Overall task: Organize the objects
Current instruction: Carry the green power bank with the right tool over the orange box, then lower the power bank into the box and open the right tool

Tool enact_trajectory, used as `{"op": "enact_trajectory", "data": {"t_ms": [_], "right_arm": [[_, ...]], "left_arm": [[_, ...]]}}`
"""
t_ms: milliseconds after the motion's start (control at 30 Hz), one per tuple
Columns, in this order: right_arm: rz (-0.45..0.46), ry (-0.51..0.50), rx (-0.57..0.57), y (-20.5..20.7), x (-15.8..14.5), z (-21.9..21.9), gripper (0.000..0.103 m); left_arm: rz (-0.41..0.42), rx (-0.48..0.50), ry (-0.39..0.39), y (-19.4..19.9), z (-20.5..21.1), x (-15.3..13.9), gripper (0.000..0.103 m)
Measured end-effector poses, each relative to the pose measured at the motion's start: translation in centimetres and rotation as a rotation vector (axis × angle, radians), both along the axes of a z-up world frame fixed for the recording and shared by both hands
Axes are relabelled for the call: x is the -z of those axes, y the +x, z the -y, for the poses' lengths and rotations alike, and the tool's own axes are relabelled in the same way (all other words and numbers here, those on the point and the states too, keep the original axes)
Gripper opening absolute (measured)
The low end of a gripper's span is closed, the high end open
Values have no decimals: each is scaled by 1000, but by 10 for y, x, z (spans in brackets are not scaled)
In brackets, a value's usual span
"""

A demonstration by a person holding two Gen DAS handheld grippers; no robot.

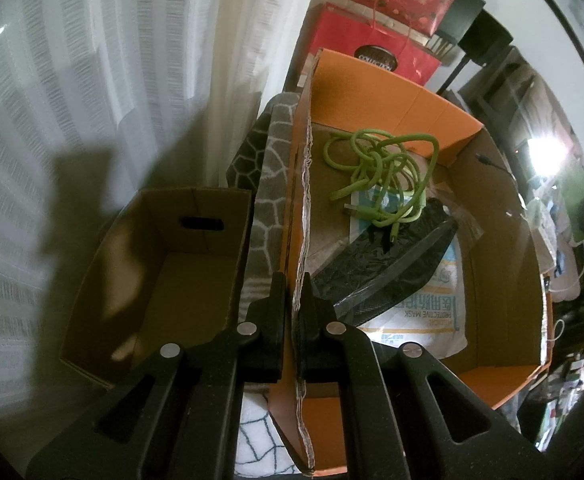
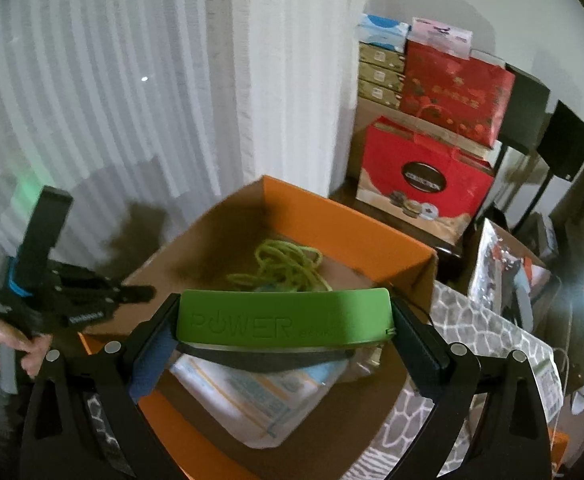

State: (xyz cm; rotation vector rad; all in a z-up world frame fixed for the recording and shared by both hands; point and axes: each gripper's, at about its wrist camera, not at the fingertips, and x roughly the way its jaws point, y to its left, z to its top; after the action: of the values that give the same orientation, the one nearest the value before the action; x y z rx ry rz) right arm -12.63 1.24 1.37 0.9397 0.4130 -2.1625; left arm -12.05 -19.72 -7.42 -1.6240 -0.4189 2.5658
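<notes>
The left tongs point(image 1: 293, 304) are pinching the torn cardboard wall of the orange box point(image 1: 431, 104) near the bottom centre of the left view, jaws nearly closed on it, probably steadying the box for sorting. The right tongs point(image 2: 284, 332) are gripping a green power bank point(image 2: 284, 314) widthwise at the centre of the right view, tilting downward above the box, where a green cable point(image 1: 383, 168) and a mask pack point(image 1: 419, 312) are lying. A smaller brown box point(image 1: 164, 280) is sitting empty at lower left.
</notes>
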Motion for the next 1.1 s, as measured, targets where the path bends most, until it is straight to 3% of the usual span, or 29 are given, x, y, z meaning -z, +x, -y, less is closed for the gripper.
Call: {"op": "enact_trajectory", "data": {"t_ms": [300, 733, 967, 1100], "right_arm": [[109, 22, -29, -9, 32, 27, 99], [283, 239, 19, -29, 113, 47, 99], [375, 319, 43, -39, 132, 52, 100], [363, 337, 41, -36, 132, 50, 100]], "left_arm": [[0, 2, 0, 0, 0, 0, 5], [-1, 0, 1, 0, -1, 0, 5], [-1, 0, 2, 0, 0, 0, 5], [-1, 0, 2, 0, 0, 0, 5]]}}
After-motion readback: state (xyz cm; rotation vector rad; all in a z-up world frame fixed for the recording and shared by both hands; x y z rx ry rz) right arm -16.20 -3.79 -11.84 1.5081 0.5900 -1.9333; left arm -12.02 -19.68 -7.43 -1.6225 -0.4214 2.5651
